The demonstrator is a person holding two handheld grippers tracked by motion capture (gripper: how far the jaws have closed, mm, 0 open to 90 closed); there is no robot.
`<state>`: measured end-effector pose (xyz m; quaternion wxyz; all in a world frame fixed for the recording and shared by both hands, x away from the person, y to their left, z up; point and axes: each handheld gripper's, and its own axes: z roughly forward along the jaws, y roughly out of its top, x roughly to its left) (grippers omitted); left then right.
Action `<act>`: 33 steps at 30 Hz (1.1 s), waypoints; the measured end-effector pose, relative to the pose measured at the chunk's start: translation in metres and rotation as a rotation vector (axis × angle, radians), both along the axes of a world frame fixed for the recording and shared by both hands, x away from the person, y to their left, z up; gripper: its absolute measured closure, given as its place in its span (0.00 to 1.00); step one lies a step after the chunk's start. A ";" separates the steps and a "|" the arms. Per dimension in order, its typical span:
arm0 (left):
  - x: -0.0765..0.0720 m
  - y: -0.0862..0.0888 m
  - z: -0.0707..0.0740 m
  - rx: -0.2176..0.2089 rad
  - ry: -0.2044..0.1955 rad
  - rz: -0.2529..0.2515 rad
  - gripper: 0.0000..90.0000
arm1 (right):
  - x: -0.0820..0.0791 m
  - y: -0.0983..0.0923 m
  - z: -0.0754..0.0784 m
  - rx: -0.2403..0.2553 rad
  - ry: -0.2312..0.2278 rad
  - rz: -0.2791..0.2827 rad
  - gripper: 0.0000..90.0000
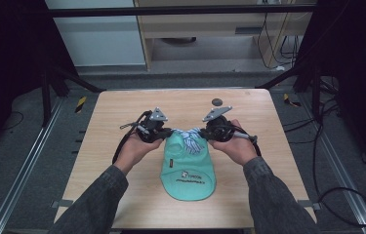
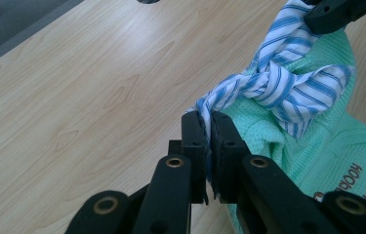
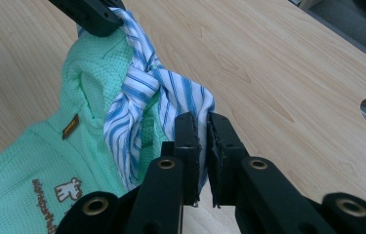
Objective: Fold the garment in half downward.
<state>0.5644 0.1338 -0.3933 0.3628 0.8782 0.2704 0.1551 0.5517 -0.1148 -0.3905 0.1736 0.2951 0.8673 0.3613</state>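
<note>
Striped cloth (image 2: pixel 288 83), blue and white, runs between my 2 grippers, twisted into a knot at the top of a mint green waffle-knit garment (image 1: pixel 188 168) that lies flat near the middle of the wooden table (image 1: pixel 122 112). My left gripper (image 2: pixel 207 124) has its jaws pressed together on 1 end of that striped cloth, the fabric pinched between the black pads. My right gripper (image 3: pixel 202 124) clamps the other end the same way, with cloth spilling out on both sides of its jaws. In the high view my left hand (image 1: pixel 134 146) and right hand (image 1: pixel 236 144) hold the grippers just beside each other above the garment's upper edge, the knot between them. Printed lettering and a small brown label show on the green fabric. A dark round hole (image 1: pixel 216 102) sits in the tabletop beyond my right gripper.
</note>
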 end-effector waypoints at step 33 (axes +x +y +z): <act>0.006 -0.007 0.015 -0.001 -0.041 -0.013 0.95 | 0.002 -0.006 0.011 -0.004 -0.032 -0.007 0.93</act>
